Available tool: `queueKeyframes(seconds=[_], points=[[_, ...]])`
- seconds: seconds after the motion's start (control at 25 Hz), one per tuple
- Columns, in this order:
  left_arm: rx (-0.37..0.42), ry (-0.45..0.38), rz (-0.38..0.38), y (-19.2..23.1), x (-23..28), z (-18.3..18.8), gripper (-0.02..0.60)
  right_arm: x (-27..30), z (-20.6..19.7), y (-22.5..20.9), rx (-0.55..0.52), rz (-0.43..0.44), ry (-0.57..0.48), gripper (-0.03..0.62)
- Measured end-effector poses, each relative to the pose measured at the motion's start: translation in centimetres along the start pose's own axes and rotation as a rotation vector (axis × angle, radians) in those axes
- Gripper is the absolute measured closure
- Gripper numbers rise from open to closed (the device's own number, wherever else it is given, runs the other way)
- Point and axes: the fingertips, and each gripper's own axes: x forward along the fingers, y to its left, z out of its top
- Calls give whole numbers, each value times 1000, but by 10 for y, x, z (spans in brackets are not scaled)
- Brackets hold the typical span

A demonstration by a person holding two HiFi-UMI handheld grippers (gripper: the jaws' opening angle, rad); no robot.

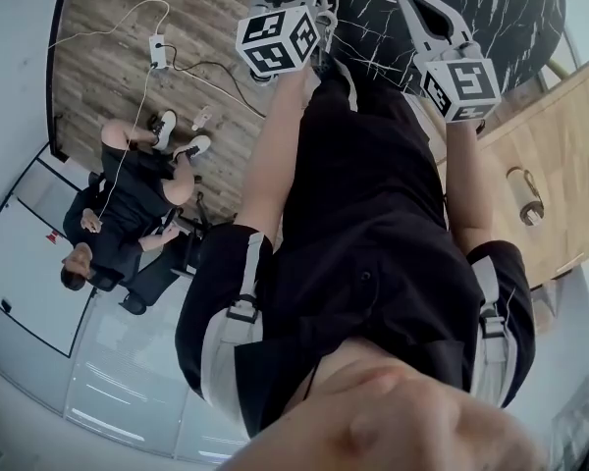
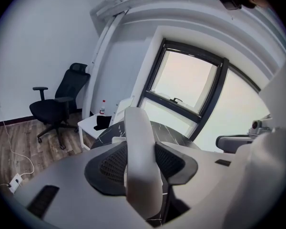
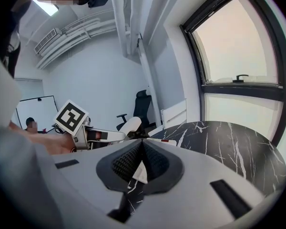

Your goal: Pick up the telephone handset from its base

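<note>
Pinches the white telephone handset (image 2: 139, 128) with the left hand-held gripper (image 2: 142, 151), dark ribbed pads (image 2: 107, 168) pressed on either side of its curved middle. Holds it up in the air, tilted and running away from the camera, with the black marble worktop (image 3: 229, 144) behind and below. Holds the right hand-held gripper (image 3: 142, 144) empty, jaws pressed together at the tips, just beside the left one and over the same worktop. Shows, in the right gripper view, the left one's marker cube (image 3: 70, 119) and the handset's rounded end poking out past it. Looks across, in the left gripper view, to a black office chair (image 2: 62, 104) on a wood-look floor (image 2: 9, 147), a small white side table (image 2: 90, 125) bearing a bottle (image 2: 103, 108), and a large dark-framed window (image 2: 186, 87). Takes in, from the head view, both hand-held grippers raised ahead of the body, a pale wooden table (image 1: 560, 165) to the right, and a seated person (image 1: 118, 209) in dark clothes to the left, well apart from the worktop.
</note>
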Motion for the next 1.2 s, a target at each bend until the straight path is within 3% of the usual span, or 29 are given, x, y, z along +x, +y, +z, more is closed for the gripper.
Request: queueKeyframes(seconds=[0.56, 1.2], points=[[-3, -180, -211, -40, -128, 41, 383, -61, 36, 68, -51, -95, -152, 565], [-66, -350, -412, -51, -249, 78, 383, -114, 77, 135, -117, -132, -318, 565]])
